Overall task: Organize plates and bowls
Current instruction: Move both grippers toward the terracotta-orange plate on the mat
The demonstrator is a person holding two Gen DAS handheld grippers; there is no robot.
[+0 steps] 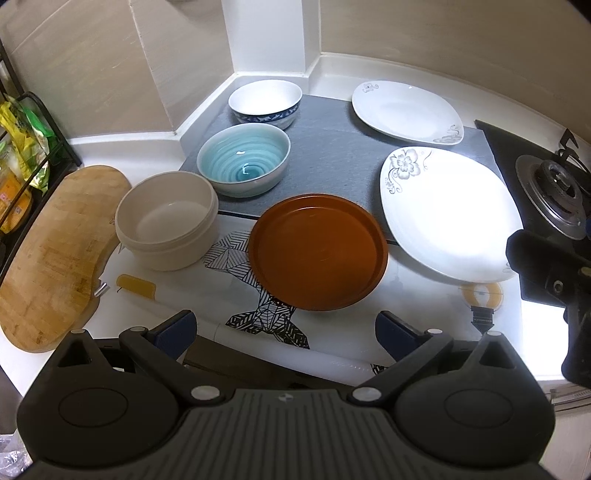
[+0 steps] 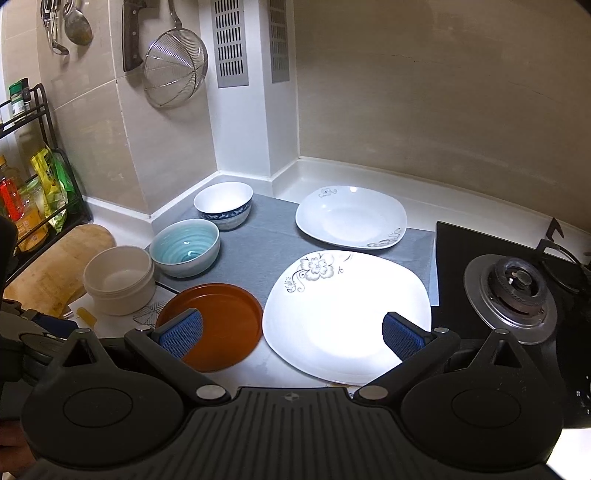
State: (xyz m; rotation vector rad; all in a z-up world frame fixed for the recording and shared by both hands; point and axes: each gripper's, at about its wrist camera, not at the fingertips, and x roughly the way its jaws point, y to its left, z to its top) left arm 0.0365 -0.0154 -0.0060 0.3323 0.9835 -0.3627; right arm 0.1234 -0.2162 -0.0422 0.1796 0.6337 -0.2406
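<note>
My left gripper (image 1: 286,330) hangs with jaws spread wide, nothing between the blue ribbed pads (image 1: 176,329). Right gripper (image 2: 291,332) likewise released, pads apart, poised above the near dishes without touching them.

Nearest: a round brown plate (image 1: 317,254), matte, with a low raised lip, sitting on a white sheet printed with a black geometric figure (image 1: 266,317). Just right of it, nearly touching, a large white rounded-square plate (image 1: 448,216), glossy, grey flower at its far-left corner, glaring under strong light. Left of the brown plate, a cream straight-walled bowl (image 1: 166,229), dull finish, standing close beside a bamboo cutting board (image 1: 51,254).

Farther back, on a grey textured mat (image 1: 332,155): a teal-glazed bowl (image 1: 243,162) with spiral ridges inside, then a white bowl with a blue patterned band (image 1: 265,104) just behind it. Across open mat to the right, a smaller white rounded-square plate (image 1: 406,110) with grey scrollwork.

The mat's middle is open between the bowl column and the plates. A gas burner (image 2: 511,291) on black hob bounds the right side; a wire rack of bottles and packets (image 2: 33,210) bounds the left.

White countertop (image 2: 332,173), beige tile walls meeting at a white corner column. A wire strainer (image 2: 175,64) and a cleaver (image 2: 132,33) hang on the wall.
</note>
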